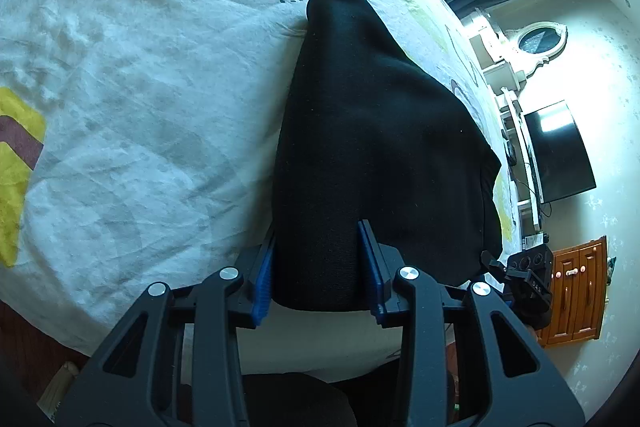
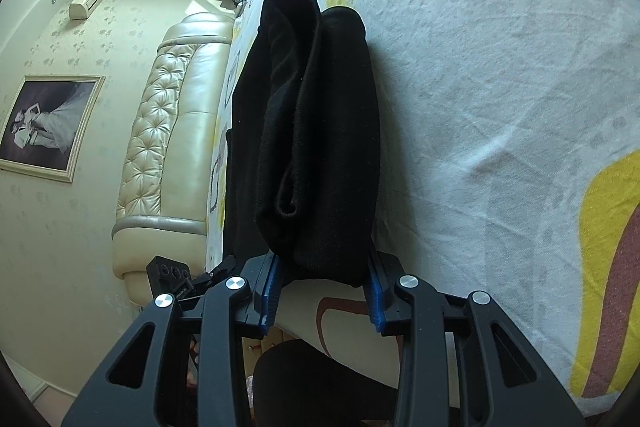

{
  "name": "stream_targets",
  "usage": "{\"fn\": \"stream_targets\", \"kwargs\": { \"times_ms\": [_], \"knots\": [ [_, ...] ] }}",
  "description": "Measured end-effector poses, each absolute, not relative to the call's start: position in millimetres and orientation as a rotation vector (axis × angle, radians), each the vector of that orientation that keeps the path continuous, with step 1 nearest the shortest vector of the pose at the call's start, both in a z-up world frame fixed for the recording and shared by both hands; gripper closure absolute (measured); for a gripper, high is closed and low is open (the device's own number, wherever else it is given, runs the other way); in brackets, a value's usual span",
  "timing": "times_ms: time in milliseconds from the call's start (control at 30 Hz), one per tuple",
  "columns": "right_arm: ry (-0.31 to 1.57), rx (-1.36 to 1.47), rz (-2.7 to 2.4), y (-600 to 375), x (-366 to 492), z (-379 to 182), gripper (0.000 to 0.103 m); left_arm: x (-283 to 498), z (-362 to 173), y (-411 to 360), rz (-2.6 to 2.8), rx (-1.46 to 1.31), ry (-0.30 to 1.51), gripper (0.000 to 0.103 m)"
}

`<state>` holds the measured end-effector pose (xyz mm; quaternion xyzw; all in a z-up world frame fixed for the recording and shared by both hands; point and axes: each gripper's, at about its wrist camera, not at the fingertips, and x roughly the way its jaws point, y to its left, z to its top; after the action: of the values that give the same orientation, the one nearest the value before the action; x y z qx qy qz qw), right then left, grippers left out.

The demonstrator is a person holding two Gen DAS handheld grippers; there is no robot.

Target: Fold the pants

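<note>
Pants: we see the black pants (image 1: pixel 372 147) as a folded, several-layer bundle on the bed (image 1: pixel 132 99), near its front edge and running back across the patterned sheet.
Left gripper: the left gripper (image 1: pixel 318 267) has its blue pads against both sides of the near end of the bundle — clamped on the cloth.
Right gripper: the right gripper (image 2: pixel 326 285) is likewise clamped on the bundle's near end; the right wrist view shows rolled layers (image 2: pixel 296 131) stacked on one another.
Handling: we judge the fabric soft, limp and light, with a slightly fuzzy knit that should not slip in ribbed pads. It will sag and spill layers wherever it is unsupported.
Grip points: take hold across the full thickness at the two near corners, all layers inside the jaws — a partial bite would likely let the inner fold slide out.
Stage: we judge the fold well advanced.
</note>
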<state>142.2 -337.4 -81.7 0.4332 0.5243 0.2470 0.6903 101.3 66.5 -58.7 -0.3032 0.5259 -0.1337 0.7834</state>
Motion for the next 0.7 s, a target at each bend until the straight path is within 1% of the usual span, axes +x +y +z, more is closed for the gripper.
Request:
{"fn": "stream_targets", "kwargs": {
  "times_ms": [700],
  "knots": [
    [1.182,0.965,0.55,-339.5,135.7,-82.5,0.067,97.7,-61.2,66.7,-0.295,-0.648,1.142,0.066]
  ]
}}
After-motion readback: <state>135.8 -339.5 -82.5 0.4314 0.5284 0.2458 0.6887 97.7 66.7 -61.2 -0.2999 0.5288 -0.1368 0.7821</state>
